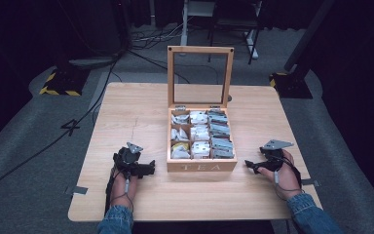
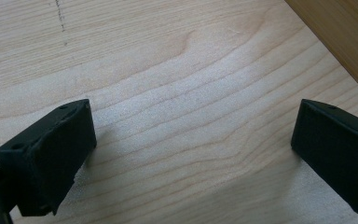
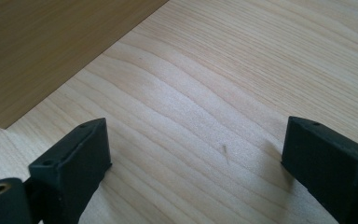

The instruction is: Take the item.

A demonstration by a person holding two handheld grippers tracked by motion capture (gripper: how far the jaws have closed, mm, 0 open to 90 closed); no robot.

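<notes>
We hold the left gripper [image 1: 149, 168] low over the pale wooden table [image 1: 126, 105] with its two black block-shaped jaws spread wide and nothing between them; the left gripper view confirms bare, wavy-grained board in the gap. The right gripper [image 1: 250, 165] mirrors it on the other side, jaws likewise apart and empty, resting at table level and pointing inward. Between the two, near each but touched by neither, stands the light wooden tea box [image 1: 202, 165], its front panel lettered TEA and its hinged window-frame lid [image 1: 200, 75] upright at the back. Inside, thin dividers form compartments: white and pale sachets [image 1: 199, 132] fill the left and middle columns, flat grey packets [image 1: 220, 131] stand stacked on edge in the right column. We judge the risks as follows. The lid stands near vertical on small hinges, so a nudge to the box could bring it down on a reaching gripper. The box is light and sits free on smooth board, so a sideways push from either jaw would slide it. The sachets look soft, thin and tightly packed; broad rigid jaws may pinch two at once or crush one.
</notes>
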